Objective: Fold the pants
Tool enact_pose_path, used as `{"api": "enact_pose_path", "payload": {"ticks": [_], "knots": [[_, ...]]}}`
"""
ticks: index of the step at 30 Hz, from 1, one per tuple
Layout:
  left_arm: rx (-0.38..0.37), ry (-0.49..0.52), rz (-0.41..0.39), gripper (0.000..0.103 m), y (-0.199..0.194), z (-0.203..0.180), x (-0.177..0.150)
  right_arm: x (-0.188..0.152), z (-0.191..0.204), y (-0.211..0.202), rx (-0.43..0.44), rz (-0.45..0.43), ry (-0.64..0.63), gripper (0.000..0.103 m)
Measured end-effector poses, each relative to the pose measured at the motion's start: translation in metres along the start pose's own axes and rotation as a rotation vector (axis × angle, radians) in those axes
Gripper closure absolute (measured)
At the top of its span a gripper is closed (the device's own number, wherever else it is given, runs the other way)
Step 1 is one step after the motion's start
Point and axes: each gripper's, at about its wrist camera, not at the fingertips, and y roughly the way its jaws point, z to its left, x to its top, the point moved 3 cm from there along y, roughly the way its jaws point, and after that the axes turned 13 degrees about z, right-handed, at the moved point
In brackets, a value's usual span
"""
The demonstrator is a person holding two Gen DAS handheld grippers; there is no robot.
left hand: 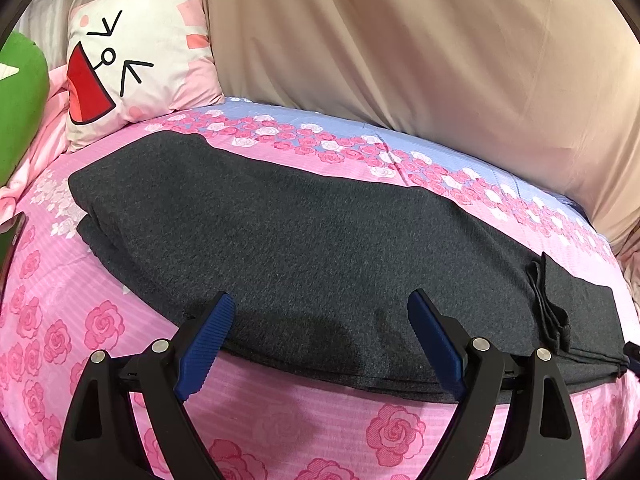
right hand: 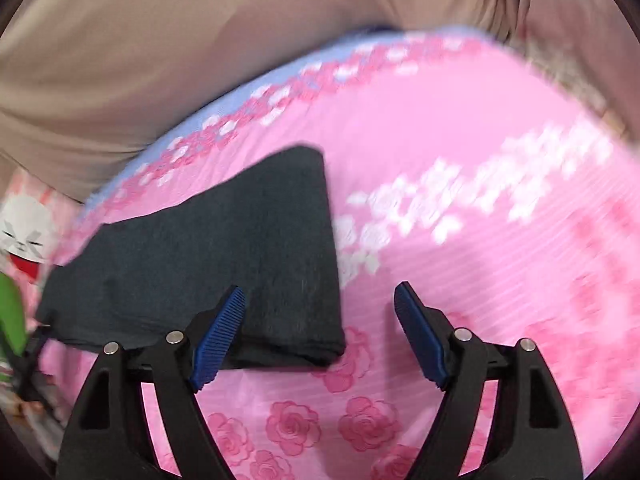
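Note:
Dark grey pants (left hand: 304,240) lie folded lengthwise across the pink rose bedsheet (left hand: 80,320), waistband end at the right with a drawstring (left hand: 548,304). My left gripper (left hand: 322,312) stands open just above the near edge of the pants, with nothing between its blue pads. In the blurred right wrist view the pants' leg end (right hand: 240,248) lies left of centre. My right gripper (right hand: 320,304) is open over that end's right corner and holds nothing; its left pad overlaps the fabric in the picture.
A white and pink cartoon pillow (left hand: 136,68) and a green cushion (left hand: 20,104) sit at the back left. A beige draped cloth (left hand: 440,48) rises behind the bed. A dark phone-like edge (left hand: 14,240) shows at far left.

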Motion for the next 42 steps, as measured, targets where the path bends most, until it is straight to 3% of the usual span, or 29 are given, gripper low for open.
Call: {"api": "enact_pose_path", "payload": {"ticks": [2, 3, 4, 5, 6, 12, 16, 19, 21, 23, 24, 27, 31, 33, 34, 36, 40, 42], "knots": [[-0.002, 0.000, -0.003, 0.017, -0.001, 0.001, 0.000, 0.000, 0.011, 0.005, 0.006, -0.010, -0.043, 0.026], [-0.003, -0.002, -0.006, 0.017, -0.002, 0.002, 0.000, 0.001, 0.017, 0.009, 0.027, -0.010, -0.058, 0.034], [-0.005, -0.006, -0.012, 0.017, -0.003, 0.003, 0.000, 0.002, 0.025, 0.015, 0.023, -0.003, -0.064, 0.054], [-0.008, -0.010, -0.019, 0.017, -0.004, 0.004, -0.001, 0.002, 0.029, 0.017, 0.008, -0.008, -0.080, 0.081], [-0.009, -0.014, -0.026, 0.017, -0.006, 0.005, -0.001, 0.004, 0.035, 0.017, 0.000, -0.017, -0.099, 0.088], [-0.009, -0.017, -0.048, 0.017, -0.026, 0.003, -0.003, 0.014, 0.020, -0.031, -0.105, -0.146, -0.141, 0.093], [-0.031, -0.030, -0.048, 0.017, -0.040, 0.007, -0.001, 0.016, 0.004, -0.035, -0.056, -0.093, -0.157, 0.092], [-0.033, -0.113, -0.064, 0.017, -0.048, 0.038, 0.008, 0.005, 0.013, -0.024, -0.109, -0.072, -0.191, 0.083], [-0.029, -0.202, -0.046, 0.017, -0.048, 0.071, 0.017, -0.003, 0.021, -0.031, -0.135, -0.136, -0.186, 0.069], [-0.038, -0.303, -0.017, 0.017, -0.045, 0.110, 0.023, -0.008, 0.039, -0.039, -0.087, -0.177, -0.207, 0.037], [-0.035, -0.336, -0.012, 0.017, -0.045, 0.124, 0.024, -0.011, 0.059, -0.040, -0.053, -0.177, -0.256, 0.036], [-0.008, -0.370, -0.039, 0.017, -0.051, 0.145, 0.020, -0.020, 0.119, -0.026, -0.031, -0.139, -0.434, 0.037], [-0.015, -0.316, -0.047, 0.017, -0.051, 0.135, 0.014, -0.026, 0.166, 0.026, -0.010, -0.005, -0.552, 0.040], [-0.020, -0.280, -0.032, 0.017, -0.047, 0.128, 0.014, -0.025, 0.173, 0.059, -0.048, 0.077, -0.562, 0.053], [-0.028, -0.264, -0.027, 0.017, -0.046, 0.125, 0.014, -0.026, 0.174, 0.067, -0.058, 0.098, -0.558, 0.075], [-0.039, -0.256, -0.026, 0.017, -0.045, 0.124, 0.016, -0.022, 0.181, 0.066, -0.052, 0.096, -0.546, 0.096], [-0.068, -0.270, -0.031, 0.017, -0.044, 0.131, 0.022, -0.013, 0.212, 0.044, 0.010, 0.029, -0.563, 0.096], [-0.081, -0.276, -0.033, 0.017, -0.043, 0.132, 0.025, -0.016, 0.223, 0.052, -0.014, 0.029, -0.589, 0.089]]}}
